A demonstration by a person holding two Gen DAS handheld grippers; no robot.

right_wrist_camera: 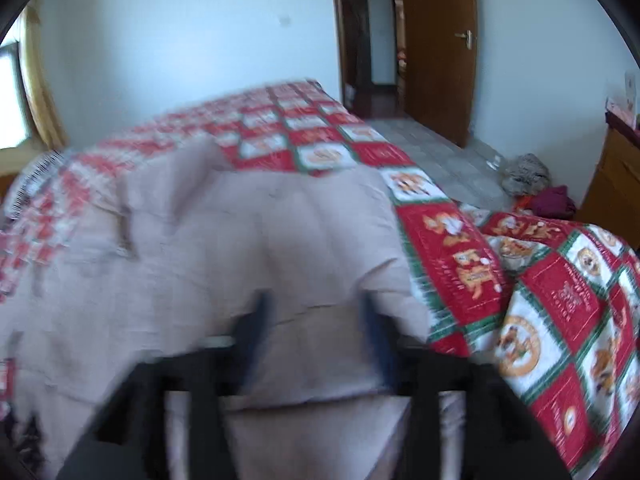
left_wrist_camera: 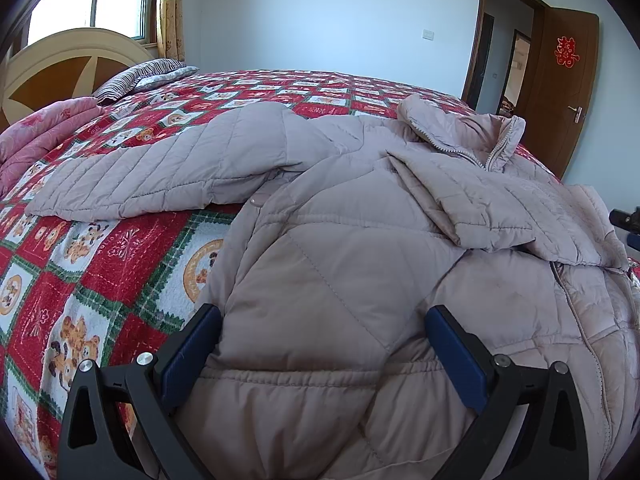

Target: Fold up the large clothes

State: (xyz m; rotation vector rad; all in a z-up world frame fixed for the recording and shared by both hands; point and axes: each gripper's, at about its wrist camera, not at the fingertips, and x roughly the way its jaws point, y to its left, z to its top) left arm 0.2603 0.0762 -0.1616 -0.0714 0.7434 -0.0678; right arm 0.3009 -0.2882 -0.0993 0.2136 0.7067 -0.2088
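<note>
Quilted jacket (left_wrist_camera: pixel 328 264) lay on bed (left_wrist_camera: pixel 120 264); left hand-held gripper (left_wrist_camera: pixel 320 344) and right hand-held gripper (right_wrist_camera: pixel 316 332) both spread above it.

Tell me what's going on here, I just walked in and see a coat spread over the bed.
A person with a gripper in each hand is folding a pale quilted jacket on a bed with a red patchwork quilt. The left gripper is open over the hem. The right gripper, blurred, looks open over the jacket. One sleeve lies out sideways.
</note>
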